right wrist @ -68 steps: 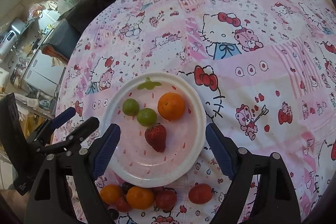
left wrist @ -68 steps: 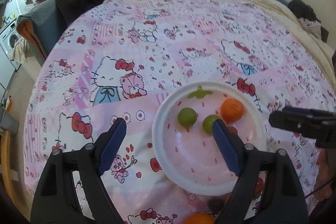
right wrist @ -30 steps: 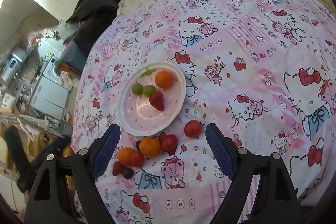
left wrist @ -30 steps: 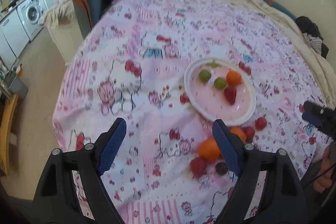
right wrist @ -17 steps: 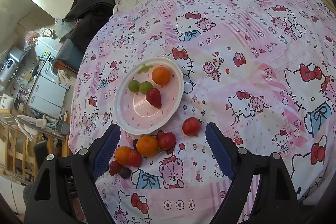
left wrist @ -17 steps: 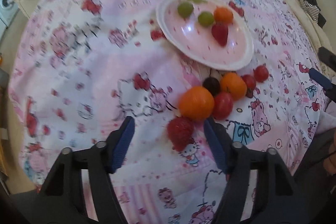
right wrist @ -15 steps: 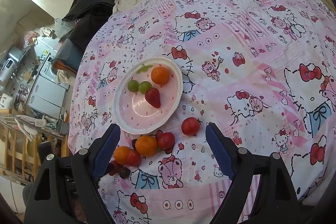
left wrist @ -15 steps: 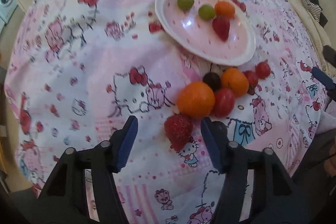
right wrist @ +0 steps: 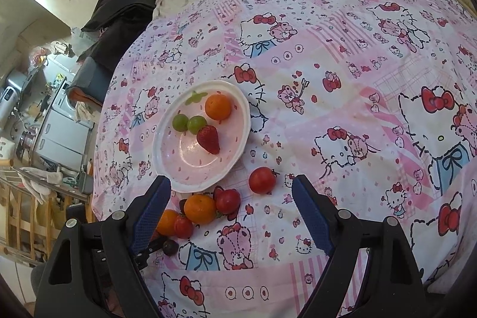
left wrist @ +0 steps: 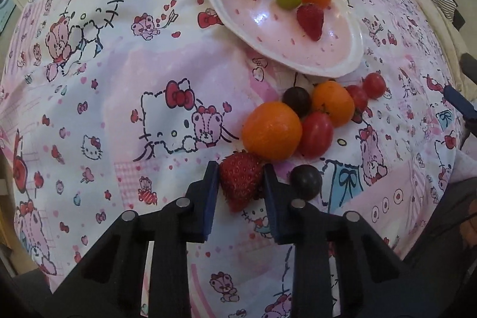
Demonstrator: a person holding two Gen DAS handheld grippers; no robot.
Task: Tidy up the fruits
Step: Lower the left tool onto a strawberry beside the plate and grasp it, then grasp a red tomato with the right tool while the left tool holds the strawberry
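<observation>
My left gripper [left wrist: 241, 169] points down at a loose pile of fruit on the pink cartoon bedspread. Its jaws are closing, and both blue pads touch a red strawberry [left wrist: 241, 184] lying between them. Just beyond it sit a big orange [left wrist: 271, 130], a red tomato [left wrist: 316, 134] and a dark grape [left wrist: 306, 181]. The white plate [left wrist: 351, 61] behind them holds two green grapes, a small orange and another strawberry [left wrist: 310, 17]. My right gripper [right wrist: 231, 182] hangs open above the same pile and plate [right wrist: 158, 157], holding nothing.
A lone red tomato [right wrist: 261, 180] lies right of the pile. Dark clothes [right wrist: 119, 11] are heaped at the bed's far left corner. Appliances [right wrist: 62, 133] and a wooden rack stand on the floor past the bed's left edge. The right gripper's blue finger [left wrist: 459, 103] shows at the right.
My left gripper dropped down over the near end of the pile and its jaws came together on the strawberry. The right gripper kept still and stayed open.
</observation>
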